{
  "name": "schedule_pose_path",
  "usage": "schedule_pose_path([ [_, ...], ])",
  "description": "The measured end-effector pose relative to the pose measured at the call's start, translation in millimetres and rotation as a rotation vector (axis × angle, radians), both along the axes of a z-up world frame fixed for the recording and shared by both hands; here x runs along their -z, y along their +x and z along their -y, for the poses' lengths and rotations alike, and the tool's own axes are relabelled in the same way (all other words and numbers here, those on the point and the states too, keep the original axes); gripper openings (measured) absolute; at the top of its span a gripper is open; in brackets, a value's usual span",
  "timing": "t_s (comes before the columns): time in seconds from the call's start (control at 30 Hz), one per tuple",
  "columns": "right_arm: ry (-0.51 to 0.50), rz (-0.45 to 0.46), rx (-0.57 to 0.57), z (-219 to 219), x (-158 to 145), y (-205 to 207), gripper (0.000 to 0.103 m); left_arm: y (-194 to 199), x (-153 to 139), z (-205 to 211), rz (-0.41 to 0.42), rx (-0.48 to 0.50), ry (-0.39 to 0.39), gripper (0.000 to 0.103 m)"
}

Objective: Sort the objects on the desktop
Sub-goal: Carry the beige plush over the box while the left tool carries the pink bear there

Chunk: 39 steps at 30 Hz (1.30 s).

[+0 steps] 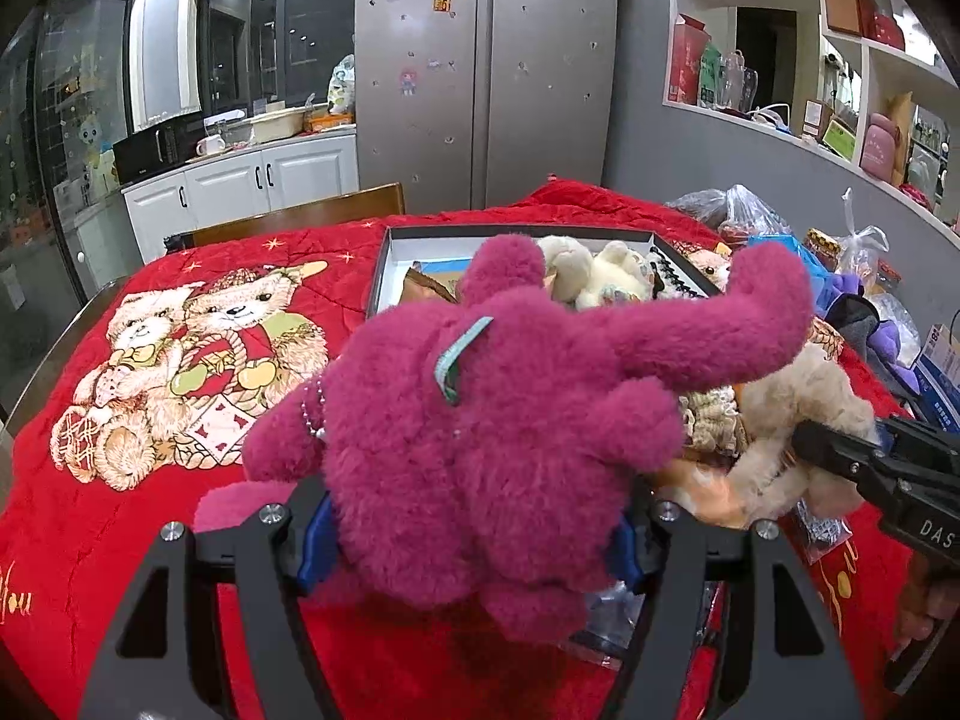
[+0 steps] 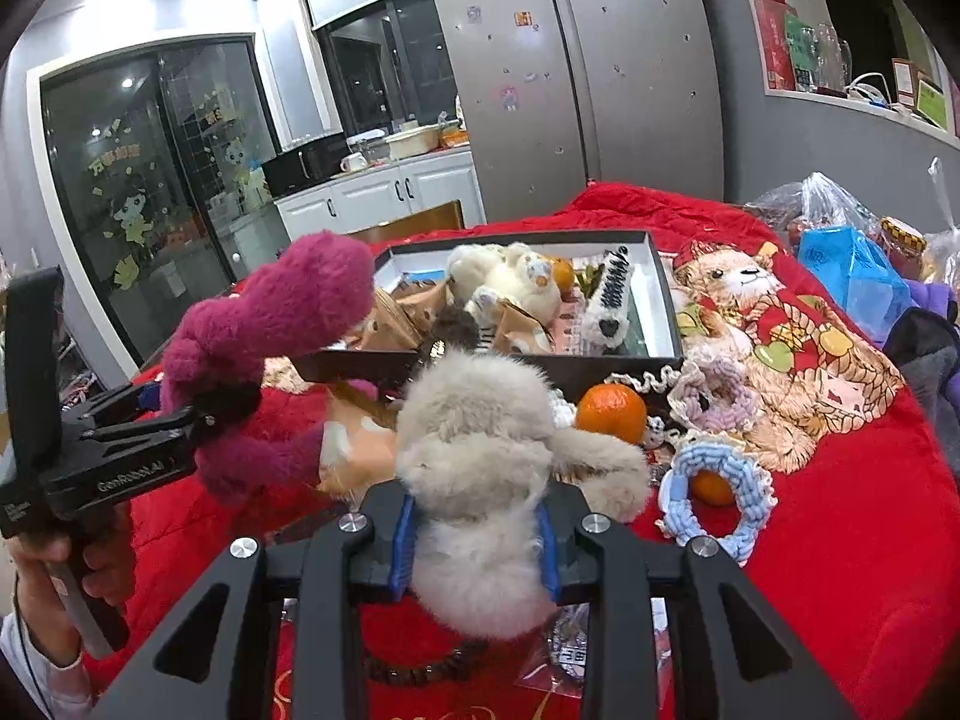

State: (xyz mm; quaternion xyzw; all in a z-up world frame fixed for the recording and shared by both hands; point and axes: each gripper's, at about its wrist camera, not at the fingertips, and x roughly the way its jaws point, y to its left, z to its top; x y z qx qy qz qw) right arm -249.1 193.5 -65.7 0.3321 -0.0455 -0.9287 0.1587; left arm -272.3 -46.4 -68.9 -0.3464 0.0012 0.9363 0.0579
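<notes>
I hold one plush toy in each gripper, and both toys are lifted above the red blanket, on the near side of the open box.

The left gripper is closed on the magenta plush toy; its blue pads press the soft body from both sides, so the jaws stand rather wide around it. The right gripper is clamped on the beige plush toy, and the pads squeeze the fur to a narrow waist.

The relation that matters for the coming move is this: the box lies straight ahead of both grippers and a little lower, and its near wall stands between the toys and the inside. In the right wrist view the beige toy hangs just in front of that wall, near its middle, while the magenta toy is at the box's left near corner. The long arm of the magenta toy reaches toward the right, over the beige toy. I judge that each toy must go forward over the wall, and I cannot say which hand is nearer.

The box already holds a cream plush toy and a black and white knitted toy, so free room looks small. The magenta toy hides most of the box floor in the left wrist view. An orange and a blue rope ring lie on the blanket to the right. What lies under the two grippers is hard to make out.
</notes>
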Motion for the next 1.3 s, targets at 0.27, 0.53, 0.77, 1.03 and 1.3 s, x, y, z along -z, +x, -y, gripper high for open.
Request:
schedule_pose_path([
  [0.27, 0.025, 0.003, -0.011, 4, 2, 2, 0.032, 0, 1, -1, 0.001, 0.002, -0.005, 0.071],
  [0.53, 0.004, -0.023, -0.003, 0, -8, 4, 0.032, 3, -6, 1, -0.016, -0.004, 0.000, 0.071],
  [0.77, -0.029, -0.042, -0.012, 1, -22, 5, 0.032, 6, -16, -1, -0.031, -0.011, 0.006, 0.071],
  [1.03, -0.045, -0.060, -0.018, 5, -47, 14, 0.032, 9, -37, -4, -0.041, -0.003, 0.038, 0.071],
  [1.3, 0.003, -0.113, -0.005, 11, -81, 17, 0.032, 9, -71, 2, -0.063, -0.033, 0.039, 0.071],
])
